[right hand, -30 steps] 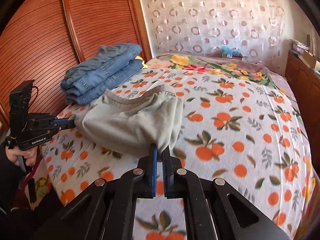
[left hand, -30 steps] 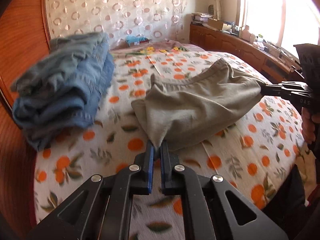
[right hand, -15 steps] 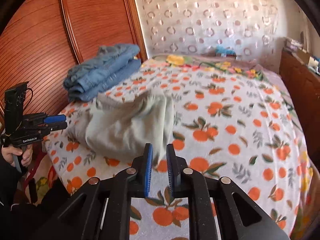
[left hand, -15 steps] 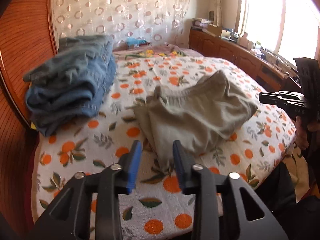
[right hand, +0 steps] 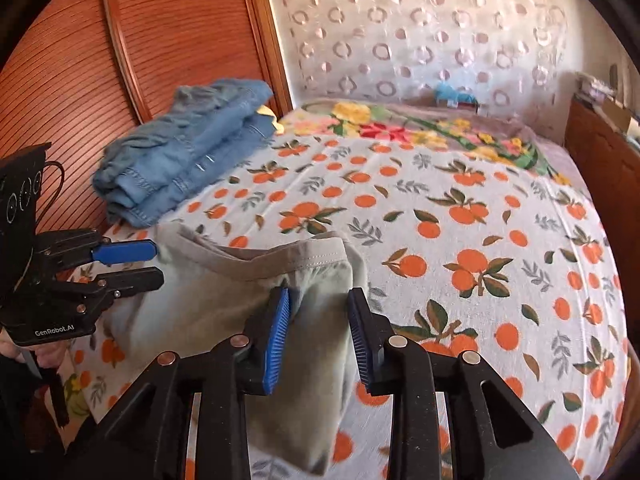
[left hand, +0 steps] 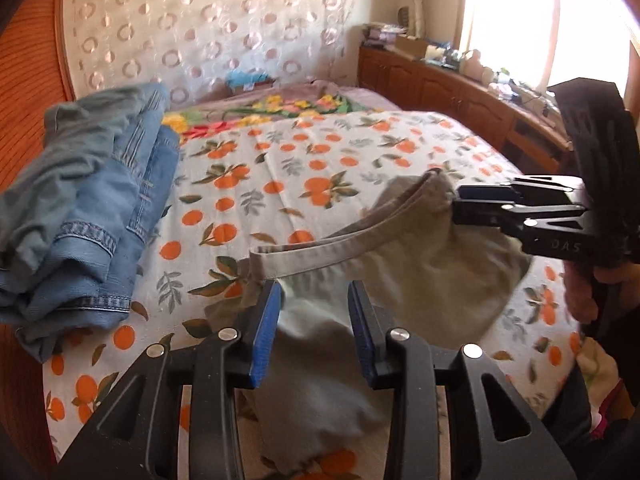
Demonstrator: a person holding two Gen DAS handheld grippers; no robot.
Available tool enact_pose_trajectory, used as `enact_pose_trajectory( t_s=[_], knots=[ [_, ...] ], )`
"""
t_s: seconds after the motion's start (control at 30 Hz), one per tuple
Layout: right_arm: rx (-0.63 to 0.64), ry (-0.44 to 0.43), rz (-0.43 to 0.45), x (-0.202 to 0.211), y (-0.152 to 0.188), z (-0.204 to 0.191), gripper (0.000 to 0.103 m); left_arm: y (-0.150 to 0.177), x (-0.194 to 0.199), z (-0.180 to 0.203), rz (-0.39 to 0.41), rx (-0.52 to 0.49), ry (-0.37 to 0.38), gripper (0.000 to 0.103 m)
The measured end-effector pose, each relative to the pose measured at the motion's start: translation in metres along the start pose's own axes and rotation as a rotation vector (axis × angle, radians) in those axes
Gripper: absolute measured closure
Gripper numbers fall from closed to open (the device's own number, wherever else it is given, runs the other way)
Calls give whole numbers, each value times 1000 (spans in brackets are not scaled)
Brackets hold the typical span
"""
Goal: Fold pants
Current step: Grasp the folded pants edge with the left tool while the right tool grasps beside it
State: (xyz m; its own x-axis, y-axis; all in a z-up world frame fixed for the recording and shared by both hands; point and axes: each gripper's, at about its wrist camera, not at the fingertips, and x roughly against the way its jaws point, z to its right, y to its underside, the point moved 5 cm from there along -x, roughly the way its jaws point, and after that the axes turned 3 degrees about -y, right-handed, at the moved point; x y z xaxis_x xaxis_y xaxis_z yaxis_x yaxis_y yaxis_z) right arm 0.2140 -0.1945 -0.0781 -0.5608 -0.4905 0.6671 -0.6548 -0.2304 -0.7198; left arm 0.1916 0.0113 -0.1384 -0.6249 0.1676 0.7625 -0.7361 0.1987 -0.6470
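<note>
Left gripper point(left hand: 314, 308): jaws parted, have just been opening, nothing clamped; the khaki pants point(left hand: 400, 280) lie between and below the blue pads point(left hand: 265, 328) without being pressed. Right gripper point(right hand: 318, 316): jaws partly apart, also just been opening, cloth under the gap but no pad pressing on it. Landmark is the pants: they sit bunched on the near edge of the bed point(right hand: 460, 220), waistband point(left hand: 340, 236) running across the top of the pile, one leg hanging over the bed's edge below the grippers. In the left wrist view the right gripper comes in from the pants' right side with its tips at the waistband's far end; whether they touch, cannot tell. In the right wrist view the left gripper point(right hand: 154, 260) sits just beside the pants' left corner, pads apart. A person's hand point(left hand: 596, 288) holds the right gripper's handle. Folded blue jeans point(left hand: 80, 220) are stacked beyond the pants to the left, against the wooden headboard point(right hand: 140, 40). Floral blanket point(right hand: 420, 128) lies well beyond the pants.
</note>
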Motion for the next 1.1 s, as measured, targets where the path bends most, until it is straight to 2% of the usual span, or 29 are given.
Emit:
enact_pose_trajectory(
  t_s=[0.17,0.23,0.4,0.5,0.73,0.93,1.0,1.03,1.07,1.1],
  knots=[
    [1,68,-47,-21,-8,5,69,14,-22,-19,-54,19,-64,67],
    [-7,56,-46,-24,-10,2,68,16,-20,-24,-43,46,-44,67],
    [-18,30,-41,-27,-9,4,64,22,-15,-28,-40,52,-48,66],
    [-45,-7,-46,-30,-7,11,63,26,-12,-34,-43,69,-56,59],
    [-38,-40,-38,-31,-4,12,62,32,-11,-46,-43,120,-27,55],
    [-47,-73,-53,-39,-1,12,62,27,-15,-42,-42,108,-22,55],
    [-53,-76,-54,-41,0,13,62,26,-16,-40,-39,99,-22,56],
    [-53,-75,-54,-41,-1,13,62,26,-17,-39,-38,97,-15,60],
    [-53,-75,-54,-41,-1,14,62,26,-17,-39,-36,99,-1,68],
    [-55,-77,-54,-42,-1,14,62,25,-16,-38,-36,104,16,71]
  ],
)
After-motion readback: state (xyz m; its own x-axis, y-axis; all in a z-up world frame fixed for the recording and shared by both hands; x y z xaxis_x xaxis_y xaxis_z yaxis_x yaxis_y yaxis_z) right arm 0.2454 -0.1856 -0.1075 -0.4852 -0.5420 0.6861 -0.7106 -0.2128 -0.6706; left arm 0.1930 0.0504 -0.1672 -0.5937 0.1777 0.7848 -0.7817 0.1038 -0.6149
